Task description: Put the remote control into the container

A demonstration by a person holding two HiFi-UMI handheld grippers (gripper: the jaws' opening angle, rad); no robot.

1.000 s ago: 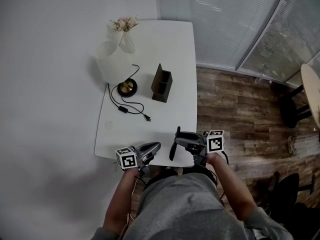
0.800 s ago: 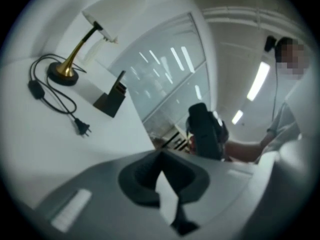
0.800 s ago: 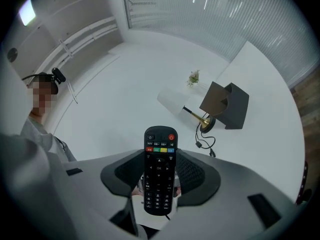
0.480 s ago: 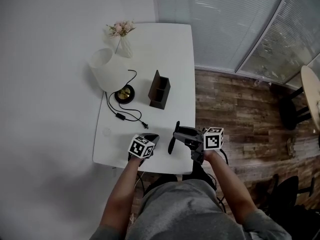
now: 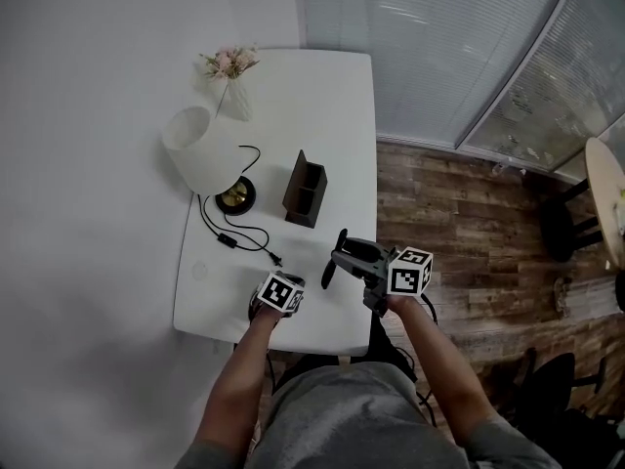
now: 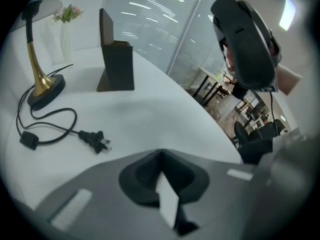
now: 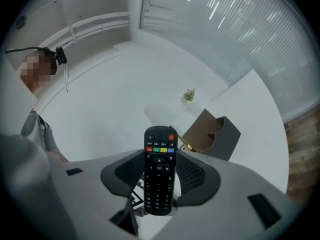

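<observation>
Since our right gripper (image 7: 160, 184) pinches the black remote control (image 7: 159, 154) by its long sides, above the white table (image 5: 332, 106) and short of the brown container (image 5: 304, 189), we judge it light, stiff and slick, and a mid-body hold suits it. Our left gripper (image 6: 162, 184) is closed on nothing.

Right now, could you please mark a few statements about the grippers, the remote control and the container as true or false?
1. The right gripper holds the remote control between its jaws. True.
2. The left gripper has its jaws wide apart. False: they are shut on nothing.
3. The container stands on the white table. True.
4. The remote control lies inside the container. False: it is in the right gripper, apart from the container.
5. The lamp's plug sits in a socket. False: it lies loose on the table.
</observation>
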